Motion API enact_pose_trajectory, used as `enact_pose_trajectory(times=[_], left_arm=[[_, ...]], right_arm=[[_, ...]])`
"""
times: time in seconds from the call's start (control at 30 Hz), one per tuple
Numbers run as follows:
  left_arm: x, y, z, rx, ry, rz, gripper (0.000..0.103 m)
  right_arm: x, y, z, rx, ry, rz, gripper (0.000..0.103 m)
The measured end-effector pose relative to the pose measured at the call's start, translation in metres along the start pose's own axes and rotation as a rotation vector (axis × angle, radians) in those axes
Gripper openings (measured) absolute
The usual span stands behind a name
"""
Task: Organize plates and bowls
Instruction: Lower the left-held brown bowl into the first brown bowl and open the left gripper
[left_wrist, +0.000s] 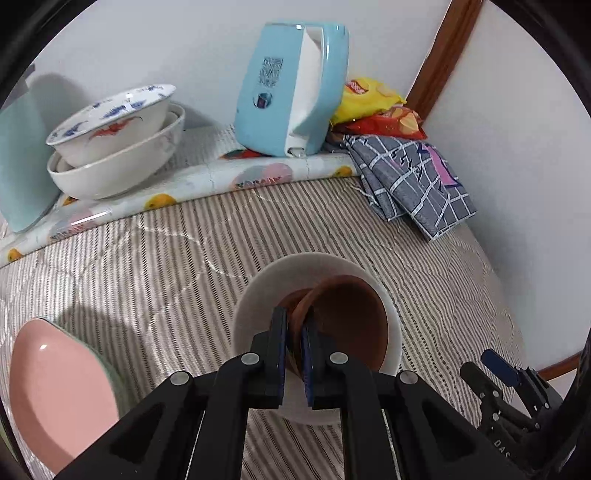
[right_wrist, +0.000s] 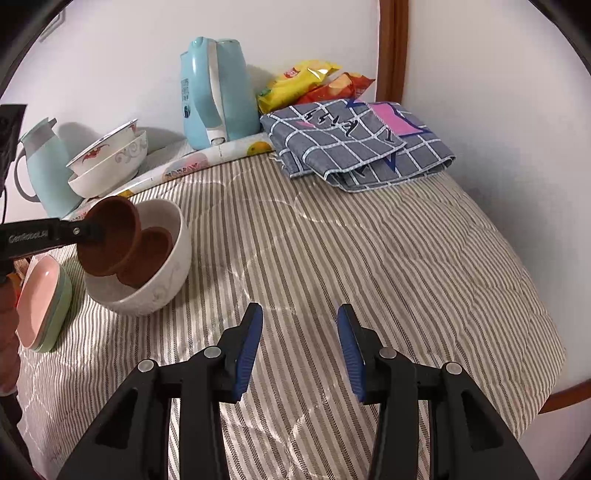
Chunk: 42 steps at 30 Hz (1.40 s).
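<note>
The left gripper (left_wrist: 293, 334) is pinched shut on the rim of a brown bowl (left_wrist: 351, 321), holding it tilted over a second brown bowl (right_wrist: 147, 254) that sits inside a white bowl (right_wrist: 162, 291) near the left side of the striped bed cover (right_wrist: 369, 277). The right gripper (right_wrist: 300, 321) hovers over the cover with its jaws spread and nothing between them. Pink and green plates (right_wrist: 44, 302) lie stacked at the left edge. Along the back edge by the wall stand two stacked patterned bowls (left_wrist: 110, 147), a blue kettle (left_wrist: 291, 88), snack bags (left_wrist: 373, 107) and a folded checked cloth (right_wrist: 362, 144).
</note>
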<state>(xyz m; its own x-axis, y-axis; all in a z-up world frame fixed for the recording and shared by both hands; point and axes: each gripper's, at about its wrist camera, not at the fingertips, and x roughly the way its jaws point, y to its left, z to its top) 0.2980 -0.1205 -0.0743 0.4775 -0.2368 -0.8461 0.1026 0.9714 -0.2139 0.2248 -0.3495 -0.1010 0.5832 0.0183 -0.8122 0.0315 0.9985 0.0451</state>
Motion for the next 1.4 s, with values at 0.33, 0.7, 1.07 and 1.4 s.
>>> enact_pose_trajectory(times=[0.33, 0.7, 1.07, 1.4], left_arm=[[0.021, -0.001, 0.001, -0.011, 0.040, 0.001, 0.008], [0.031, 0.011, 0.004, -0.067, 0.089, -0.063, 0.008], [0.010, 0.015, 0.002, -0.048, 0.074, -0.112, 0.014], [-0.010, 0.031, -0.002, -0.023, 0.029, -0.043, 0.025]], right_arm=[[-0.003, -0.002, -0.001, 0.016, -0.014, 0.008, 0.042], [0.003, 0.008, -0.007, 0.012, 0.024, 0.022, 0.042], [0.002, 0.033, 0.003, -0.009, 0.003, 0.058, 0.042], [-0.007, 0.054, 0.019, -0.025, -0.024, 0.092, 0.042]])
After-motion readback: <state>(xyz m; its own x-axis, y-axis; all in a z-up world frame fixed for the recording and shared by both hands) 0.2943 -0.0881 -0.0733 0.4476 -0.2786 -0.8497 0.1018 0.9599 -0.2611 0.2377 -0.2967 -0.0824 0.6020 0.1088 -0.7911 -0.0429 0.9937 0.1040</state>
